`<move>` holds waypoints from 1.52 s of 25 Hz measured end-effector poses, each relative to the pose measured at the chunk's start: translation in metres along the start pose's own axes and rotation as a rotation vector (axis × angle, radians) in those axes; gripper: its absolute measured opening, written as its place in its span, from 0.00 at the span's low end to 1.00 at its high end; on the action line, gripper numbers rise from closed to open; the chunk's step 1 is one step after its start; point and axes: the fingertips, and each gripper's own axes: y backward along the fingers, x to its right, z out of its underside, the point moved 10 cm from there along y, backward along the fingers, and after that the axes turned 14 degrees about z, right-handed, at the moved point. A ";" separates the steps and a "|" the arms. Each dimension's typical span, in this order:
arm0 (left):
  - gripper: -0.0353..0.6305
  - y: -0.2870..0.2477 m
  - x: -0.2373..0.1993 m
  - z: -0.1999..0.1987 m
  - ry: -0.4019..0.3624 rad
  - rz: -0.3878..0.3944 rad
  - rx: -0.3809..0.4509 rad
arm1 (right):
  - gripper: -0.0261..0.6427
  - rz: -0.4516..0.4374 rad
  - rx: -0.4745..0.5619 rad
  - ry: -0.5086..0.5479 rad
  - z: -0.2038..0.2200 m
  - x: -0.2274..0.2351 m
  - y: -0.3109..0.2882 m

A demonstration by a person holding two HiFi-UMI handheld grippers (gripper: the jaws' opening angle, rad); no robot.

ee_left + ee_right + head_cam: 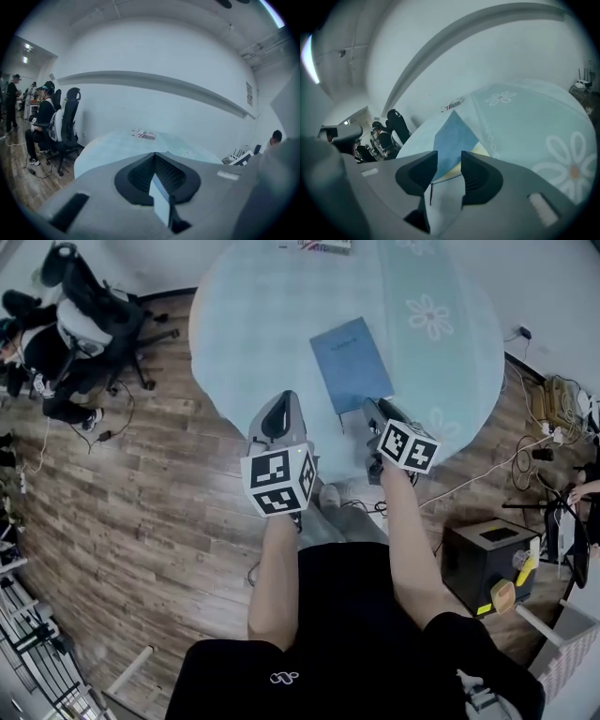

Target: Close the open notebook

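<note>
A blue notebook (pixel 352 362) lies closed and flat on the round, pale blue table (pixel 253 324), right of its middle. In the right gripper view the notebook (pixel 452 136) shows its blue cover and a pale yellow page edge just beyond the jaws. My right gripper (pixel 379 414) hovers at the notebook's near right corner; its jaws (pixel 449 165) stand open with nothing between them. My left gripper (pixel 278 416) is over the table's near edge, left of the notebook, and its jaws (pixel 154 154) meet at the tips, shut and empty.
A small printed box (pixel 324 245) sits at the table's far edge. Office chairs and seated people (pixel 75 324) are at the left on the wooden floor. A black box (pixel 489 559) and cables (pixel 553 404) lie on the right.
</note>
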 end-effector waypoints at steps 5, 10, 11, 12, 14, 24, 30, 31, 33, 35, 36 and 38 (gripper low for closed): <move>0.06 -0.017 0.023 -0.024 -0.044 0.059 0.041 | 0.27 -0.034 0.200 0.030 -0.060 0.008 0.036; 0.06 -0.028 0.041 -0.049 -0.092 0.099 0.093 | 0.19 -0.106 0.392 0.094 -0.109 -0.004 0.070; 0.06 -0.029 0.043 -0.055 -0.101 0.104 0.103 | 0.17 -0.126 0.417 0.088 -0.117 -0.007 0.076; 0.06 -0.030 0.047 -0.060 -0.112 0.108 0.113 | 0.16 -0.148 0.440 0.080 -0.124 -0.008 0.081; 0.06 -0.031 0.053 -0.070 -0.135 0.115 0.135 | 0.12 -0.178 0.488 0.078 -0.137 -0.011 0.091; 0.06 -0.017 0.075 -0.128 -0.268 0.110 0.260 | 0.05 -0.429 0.720 0.141 -0.191 -0.052 0.136; 0.06 -0.006 0.085 -0.146 -0.364 0.043 0.316 | 0.05 -0.486 0.737 0.219 -0.206 -0.075 0.146; 0.06 -0.005 0.086 -0.147 -0.372 0.041 0.319 | 0.05 -0.489 0.739 0.228 -0.208 -0.078 0.146; 0.06 -0.003 0.086 -0.148 -0.376 0.043 0.323 | 0.05 -0.486 0.742 0.264 -0.210 -0.083 0.147; 0.06 -0.001 0.086 -0.149 -0.377 0.040 0.325 | 0.05 -0.480 0.741 0.297 -0.211 -0.089 0.148; 0.06 0.000 0.085 -0.149 -0.375 0.036 0.326 | 0.05 -0.475 0.737 0.318 -0.211 -0.091 0.148; 0.06 0.002 0.083 -0.149 -0.372 0.029 0.325 | 0.05 -0.460 0.727 0.360 -0.210 -0.095 0.148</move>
